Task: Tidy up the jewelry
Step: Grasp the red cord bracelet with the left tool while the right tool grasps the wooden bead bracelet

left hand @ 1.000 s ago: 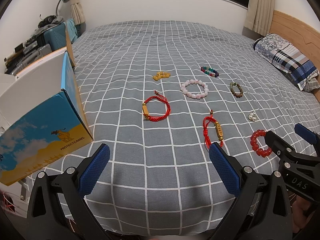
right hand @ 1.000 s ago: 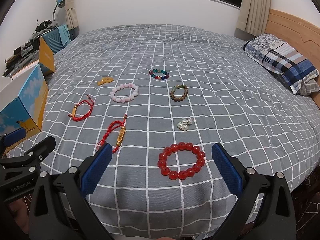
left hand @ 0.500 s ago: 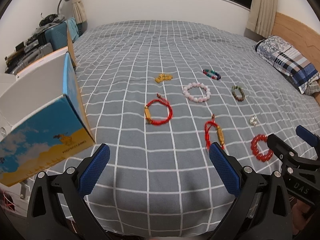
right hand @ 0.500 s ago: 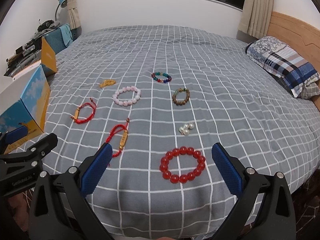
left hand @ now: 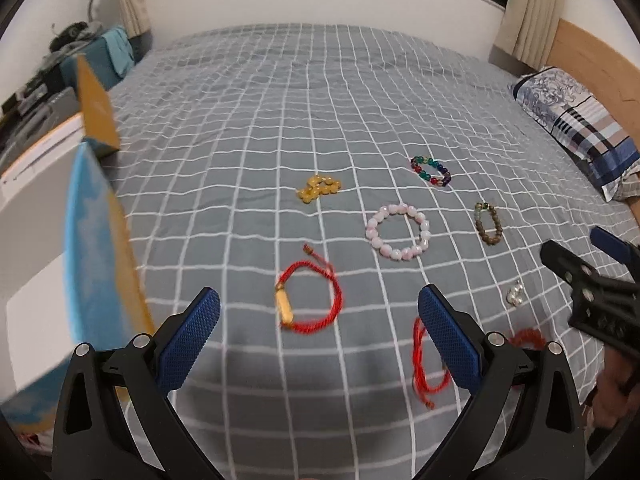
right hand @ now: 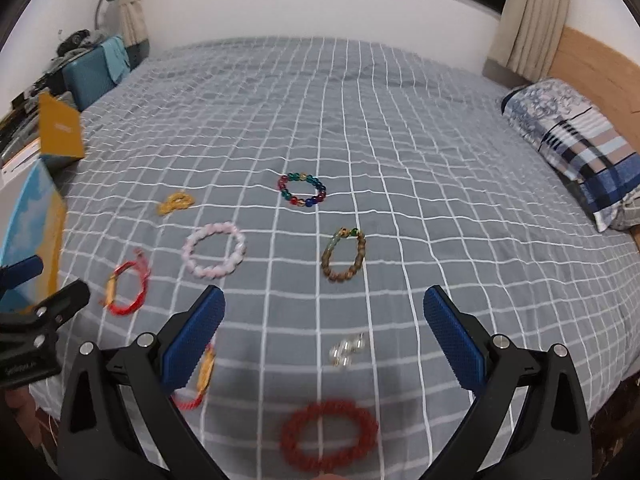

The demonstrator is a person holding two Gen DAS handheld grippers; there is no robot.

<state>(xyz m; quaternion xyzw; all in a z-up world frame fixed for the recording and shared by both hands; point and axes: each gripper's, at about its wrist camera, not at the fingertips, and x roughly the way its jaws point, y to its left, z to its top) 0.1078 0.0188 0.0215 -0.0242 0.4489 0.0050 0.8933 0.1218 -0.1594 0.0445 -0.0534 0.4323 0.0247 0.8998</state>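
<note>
Several bracelets lie on a grey checked bedspread. In the left wrist view my open left gripper hovers just before a red cord bracelet with a gold tube; a second red cord bracelet is partly behind its right finger. A pink bead bracelet, yellow beads, a multicolour bracelet and a brown bracelet lie beyond. In the right wrist view my open right gripper is above small pearl pieces; a red bead bracelet lies under it.
An open blue and yellow cardboard box stands at the bed's left edge. A plaid pillow lies at the right by the wooden headboard. A teal suitcase and clutter sit beyond the bed's left side.
Both grippers have moved forward over the bed, so the bracelets sit closer and lower in both views. The red bead bracelet is now under the right gripper. Both stay open.
</note>
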